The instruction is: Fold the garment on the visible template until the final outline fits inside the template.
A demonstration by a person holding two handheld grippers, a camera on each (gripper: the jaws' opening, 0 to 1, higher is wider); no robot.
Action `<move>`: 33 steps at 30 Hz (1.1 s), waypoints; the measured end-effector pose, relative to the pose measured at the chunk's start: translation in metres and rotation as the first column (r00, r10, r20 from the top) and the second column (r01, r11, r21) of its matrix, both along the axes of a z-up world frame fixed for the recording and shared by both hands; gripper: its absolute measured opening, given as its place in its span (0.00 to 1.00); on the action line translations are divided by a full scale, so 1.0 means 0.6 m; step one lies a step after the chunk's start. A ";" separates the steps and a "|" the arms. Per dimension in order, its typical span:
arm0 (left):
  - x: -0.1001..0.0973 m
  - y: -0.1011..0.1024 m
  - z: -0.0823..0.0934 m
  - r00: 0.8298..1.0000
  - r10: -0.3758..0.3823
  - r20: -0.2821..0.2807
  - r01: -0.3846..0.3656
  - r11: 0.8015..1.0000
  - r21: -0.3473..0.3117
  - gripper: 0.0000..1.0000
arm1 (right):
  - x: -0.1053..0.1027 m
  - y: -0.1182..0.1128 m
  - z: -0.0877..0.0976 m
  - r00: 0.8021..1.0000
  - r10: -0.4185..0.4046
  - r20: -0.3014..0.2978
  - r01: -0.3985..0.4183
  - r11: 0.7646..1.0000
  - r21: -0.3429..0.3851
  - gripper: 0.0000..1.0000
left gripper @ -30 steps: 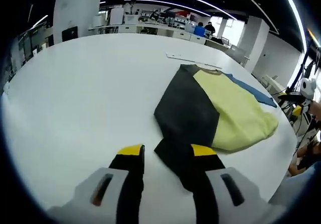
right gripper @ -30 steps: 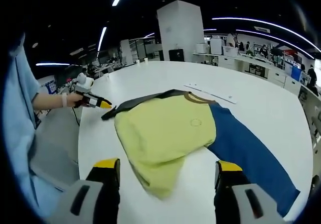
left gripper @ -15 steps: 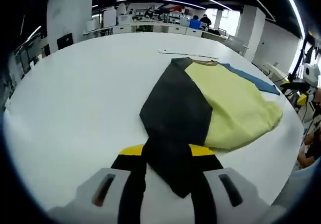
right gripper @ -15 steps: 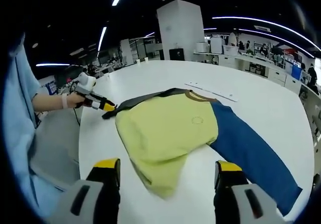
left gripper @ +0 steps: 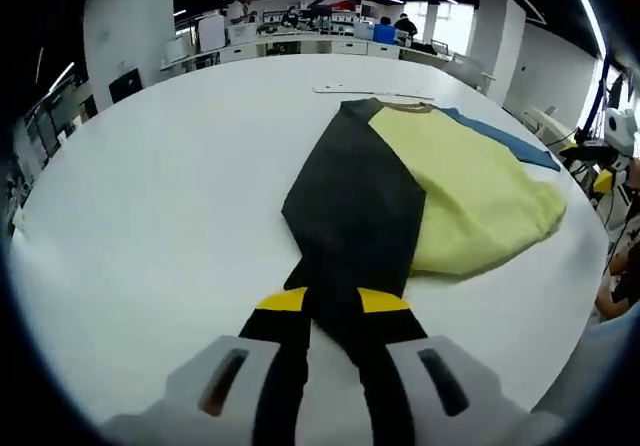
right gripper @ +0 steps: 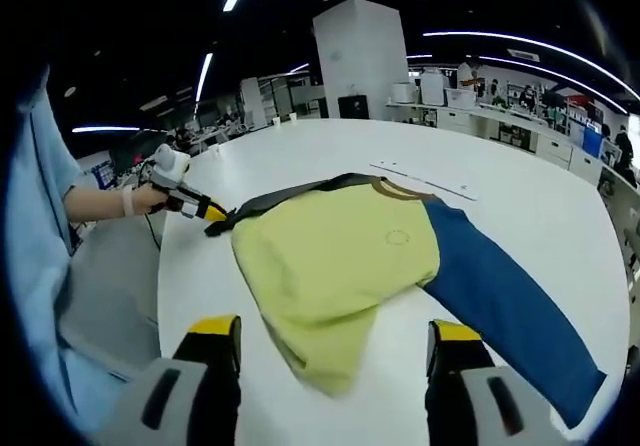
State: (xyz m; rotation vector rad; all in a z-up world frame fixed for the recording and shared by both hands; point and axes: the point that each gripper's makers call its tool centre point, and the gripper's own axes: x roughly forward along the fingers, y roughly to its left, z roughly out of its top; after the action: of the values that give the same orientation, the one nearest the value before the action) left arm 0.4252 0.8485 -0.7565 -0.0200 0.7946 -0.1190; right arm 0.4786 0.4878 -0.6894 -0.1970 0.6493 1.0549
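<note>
— Since a second ago my left gripper (left gripper: 333, 301) has slid onto the tip of the black sleeve (left gripper: 355, 216), and its jaws have narrowed from open beside the cloth to closed around the cuff. My right gripper (right gripper: 335, 334) hasn't budged: jaws wide, nothing between them, hanging just short of the yellow hem.

— So what's the step now, as you read it?

— Folding that black sleeve in over the body, I'd say. To do it well I'd lift only a little, carry the cuff across towards the yellow panel in one flat sweep, and keep the fold line along the shoulder seam so no ridge forms underneath.

— And the garment itself?

— It's a long-sleeved top (right gripper: 335, 261) lying on the white round table (left gripper: 150, 166), near the edge where I stand. Yellow body, already doubled at the near hem, brown collar on the far side, one black sleeve out to the left, one blue sleeve (right gripper: 510, 306) stretched out to the right.

— The template?

— A thin pale strip (right gripper: 425, 181) lies beyond the collar; I can't tell from here whether that's part of it.
</note>
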 end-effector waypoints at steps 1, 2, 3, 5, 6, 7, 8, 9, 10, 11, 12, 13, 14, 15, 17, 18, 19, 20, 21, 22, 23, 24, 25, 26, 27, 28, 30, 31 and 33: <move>0.002 -0.002 0.002 1.000 -0.009 0.008 0.009 1.000 0.004 0.17 | 0.000 0.000 0.000 1.000 0.000 -0.001 0.000 1.000 -0.001 0.75; 0.004 -0.002 0.003 1.000 -0.010 0.008 0.010 1.000 0.004 0.18 | 0.000 0.000 0.000 1.000 -0.001 -0.002 0.001 1.000 -0.001 0.75; 0.007 -0.001 0.004 1.000 -0.008 0.011 0.008 1.000 0.006 0.19 | -0.001 0.000 0.000 1.000 0.000 -0.003 0.000 1.000 0.001 0.75; 0.015 0.007 0.005 1.000 0.005 0.016 -0.005 1.000 0.005 0.18 | -0.001 0.000 -0.001 1.000 0.000 -0.004 0.000 1.000 0.000 0.75; 0.017 0.010 0.007 1.000 0.018 0.018 -0.018 1.000 -0.002 0.17 | -0.002 0.000 -0.001 1.000 0.001 -0.004 -0.001 1.000 -0.001 0.75; 0.020 0.013 0.008 0.999 0.024 0.024 -0.024 1.000 -0.001 0.16 | -0.002 -0.001 -0.002 1.000 0.000 -0.004 0.000 1.000 -0.002 0.75; 0.023 0.016 0.007 0.999 0.028 0.022 -0.028 1.000 0.000 0.16 | -0.002 -0.001 -0.002 1.000 -0.001 -0.006 0.001 1.000 -0.002 0.75; 0.026 0.020 0.005 0.999 0.030 0.020 -0.030 1.000 0.001 0.17 | -0.002 -0.002 -0.003 1.000 -0.003 -0.008 0.003 1.000 -0.001 0.75; 0.029 0.022 0.002 1.000 0.026 0.014 -0.026 1.000 0.005 0.17 | -0.003 -0.003 -0.004 1.000 -0.005 -0.010 0.004 1.000 -0.001 0.75; 0.030 0.022 -0.001 1.000 0.022 0.010 -0.022 1.000 0.009 0.17 | -0.003 -0.003 -0.005 1.000 -0.005 -0.012 0.005 1.000 -0.002 0.75; 0.032 0.024 -0.006 1.000 0.016 0.003 -0.016 1.000 0.014 0.17 | -0.004 -0.003 -0.007 1.000 -0.003 -0.014 0.003 1.000 -0.005 0.75; 0.034 0.026 -0.009 1.000 0.016 -0.002 -0.016 1.000 0.010 0.17 | -0.005 -0.004 -0.008 1.000 -0.002 -0.015 0.002 1.000 -0.007 0.75; 0.035 0.027 -0.010 1.000 0.018 -0.006 -0.018 1.000 0.005 0.16 | -0.006 -0.004 -0.009 1.000 -0.002 -0.017 0.002 1.000 -0.009 0.75; 0.037 0.028 -0.009 1.000 0.021 -0.005 -0.021 1.000 -0.001 0.16 | -0.007 -0.004 -0.010 1.000 -0.001 -0.018 0.000 1.000 -0.010 0.75; 0.037 0.021 -0.007 1.000 0.023 -0.004 -0.023 1.000 -0.017 0.14 | -0.008 -0.004 -0.011 1.000 -0.003 -0.021 0.003 1.000 -0.009 0.75; 0.038 0.022 -0.008 1.000 0.023 -0.005 -0.023 1.000 -0.017 0.14 | -0.008 -0.004 -0.012 1.000 -0.005 -0.024 0.005 1.000 -0.008 0.75; 0.041 0.023 -0.009 1.000 0.023 -0.006 -0.023 1.000 -0.016 0.14 | -0.008 -0.004 -0.013 1.000 -0.004 -0.026 0.004 1.000 -0.008 0.75; 0.042 0.023 -0.011 1.000 0.020 -0.008 -0.020 1.000 -0.015 0.14 | -0.008 -0.004 -0.013 1.000 -0.004 -0.026 0.003 1.000 -0.009 0.74; 0.042 0.022 -0.013 1.000 0.020 -0.014 -0.020 1.000 -0.015 0.14 | -0.009 -0.003 -0.014 1.000 -0.003 -0.029 0.003 1.000 -0.009 0.74; 0.042 0.023 -0.016 1.000 0.018 -0.019 -0.018 1.000 -0.015 0.13 | -0.009 -0.002 -0.013 1.000 -0.001 -0.029 0.000 1.000 -0.009 0.74; 0.041 0.024 -0.018 1.000 0.019 -0.023 -0.019 1.000 -0.016 0.12 | -0.009 -0.001 -0.013 1.000 0.000 -0.028 0.000 1.000 -0.008 0.74; 0.040 0.024 -0.018 1.000 0.018 -0.025 -0.019 1.000 -0.017 0.11 | -0.009 0.000 -0.012 1.000 0.001 -0.028 -0.001 1.000 -0.005 0.74; 0.040 0.024 -0.019 1.000 0.018 -0.025 -0.018 1.000 -0.017 0.10 | -0.009 0.001 -0.011 1.000 0.000 -0.028 0.000 1.000 -0.005 0.74; 0.039 0.024 -0.019 0.999 0.018 -0.028 -0.018 1.000 -0.016 0.09 | -0.009 0.002 -0.011 1.000 0.001 -0.028 -0.001 1.000 -0.003 0.74; 0.039 0.024 -0.019 1.000 0.012 -0.026 -0.012 1.000 -0.010 0.09 | -0.009 0.002 -0.010 1.000 0.001 -0.028 -0.001 1.000 -0.002 0.74; 0.038 0.024 -0.020 1.000 0.009 -0.027 -0.009 1.000 -0.005 0.09 | -0.008 0.002 -0.010 1.000 0.001 -0.028 -0.001 1.000 -0.001 0.74; 0.038 0.025 -0.022 1.000 0.002 -0.022 -0.002 1.000 0.006 0.07 | -0.007 0.002 -0.010 1.000 0.001 -0.027 -0.001 1.000 -0.002 0.74; 0.038 0.026 -0.022 1.000 0.004 -0.020 -0.003 1.000 0.003 0.06 | -0.007 0.003 -0.009 1.000 0.001 -0.027 -0.001 1.000 -0.002 0.74; 0.039 0.026 -0.023 1.000 0.007 -0.016 -0.007 1.000 -0.006 0.04 | -0.007 0.003 -0.009 1.000 0.002 -0.027 -0.002 1.000 0.000 0.74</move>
State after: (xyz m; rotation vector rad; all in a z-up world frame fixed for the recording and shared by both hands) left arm 0.4483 0.8641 -0.7702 -0.0294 0.8104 -0.1148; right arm 0.4746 0.4899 -0.6947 -0.1839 0.6739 1.0607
